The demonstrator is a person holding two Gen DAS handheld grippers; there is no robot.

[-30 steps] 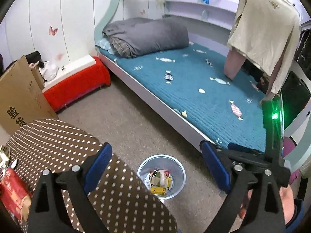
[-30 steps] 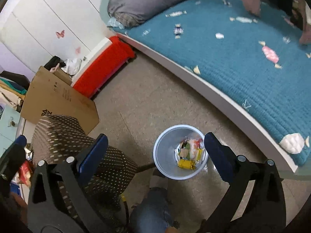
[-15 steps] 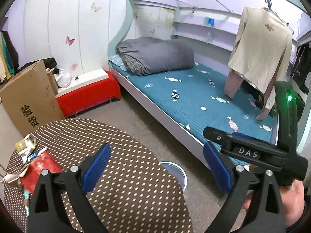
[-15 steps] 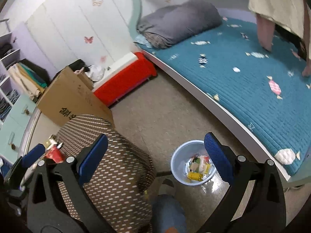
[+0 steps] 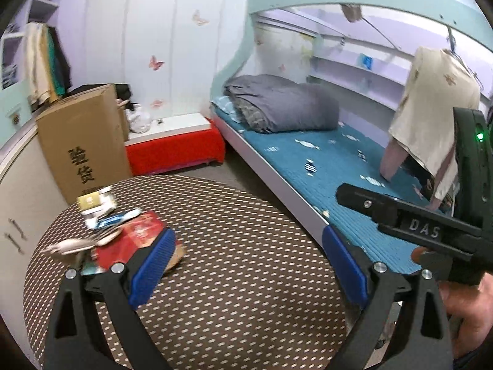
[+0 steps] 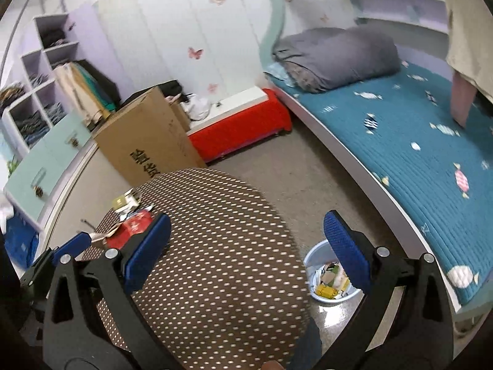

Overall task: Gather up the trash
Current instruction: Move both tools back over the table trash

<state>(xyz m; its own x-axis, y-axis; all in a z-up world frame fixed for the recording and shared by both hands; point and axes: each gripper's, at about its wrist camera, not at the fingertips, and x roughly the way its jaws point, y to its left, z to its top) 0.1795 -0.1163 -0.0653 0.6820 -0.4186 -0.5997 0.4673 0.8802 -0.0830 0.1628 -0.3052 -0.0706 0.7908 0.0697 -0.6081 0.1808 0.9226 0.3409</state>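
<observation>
Brown polka-dot worktop (image 5: pixel 234 277) with a pile of trash (image 5: pixel 123 231) at its left edge.
Left gripper (image 5: pixel 246 265) and right gripper (image 6: pixel 246 246) hang above it, jaws spread wide and empty. A red packet (image 6: pixel 132 228) lies among wrappers; the bin (image 6: pixel 311 262) sits on the floor between worktop and bed (image 6: pixel 416 160), holding scraps.

I see a dotted cloth table (image 5: pixel 246 277), glossy red packet (image 5: pixel 135 240), matt cardboard box (image 5: pixel 83 141), smooth plastic bin (image 6: pixel 314 259).

home bedroom: bunk bed (image 5: pixel 308 166) with folded grey duvet (image 5: pixel 286 104), butterfly-stickered wardrobe (image 6: pixel 191 30), clothes shelves (image 6: pixel 37 86)
</observation>
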